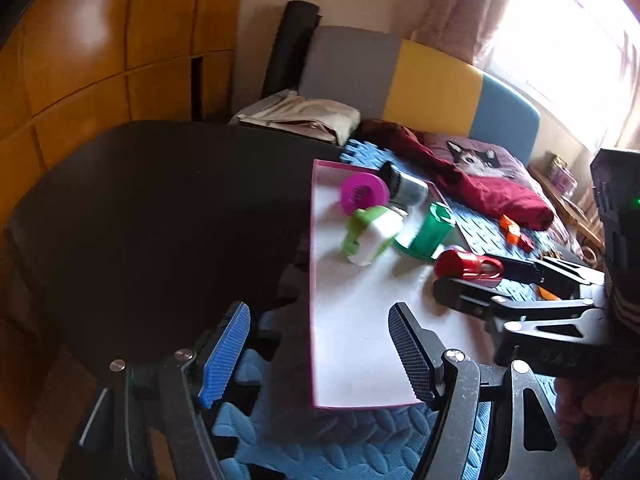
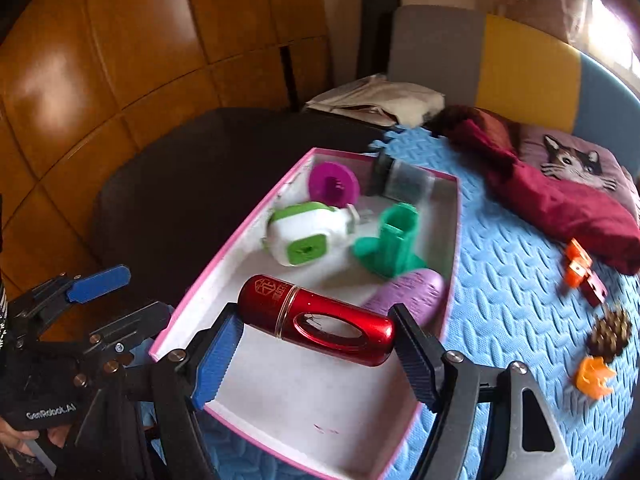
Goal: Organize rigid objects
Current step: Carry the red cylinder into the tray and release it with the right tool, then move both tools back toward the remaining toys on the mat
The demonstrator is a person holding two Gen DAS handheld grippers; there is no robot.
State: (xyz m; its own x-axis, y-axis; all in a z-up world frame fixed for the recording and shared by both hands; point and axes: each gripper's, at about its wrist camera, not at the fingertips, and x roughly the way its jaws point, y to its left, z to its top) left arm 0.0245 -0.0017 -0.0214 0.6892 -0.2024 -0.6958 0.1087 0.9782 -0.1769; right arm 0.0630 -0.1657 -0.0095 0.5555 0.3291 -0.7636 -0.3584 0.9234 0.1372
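My right gripper [image 2: 316,356] is shut on a red metal cylinder [image 2: 316,316], gripped end to end just above the pink-rimmed white tray [image 2: 224,268]. The left wrist view shows the same red cylinder [image 1: 468,266] in the right gripper [image 1: 464,274] over the tray's right side. In the tray lie a magenta disc [image 2: 334,186], a green-and-white gadget [image 2: 304,232], a green plastic piece [image 2: 392,240], a clear jar with a black lid [image 2: 400,180] and a purple oval [image 2: 408,292]. My left gripper [image 1: 318,354] stands open and empty at the tray's [image 1: 352,340] near left edge.
The tray rests on a blue foam mat [image 2: 512,280]. On the mat to the right lie orange and red blocks [image 2: 582,270], a pine cone [image 2: 610,330], an orange piece [image 2: 592,376] and a dark red cloth [image 2: 568,208]. A dark round table [image 1: 160,208] stands to the left.
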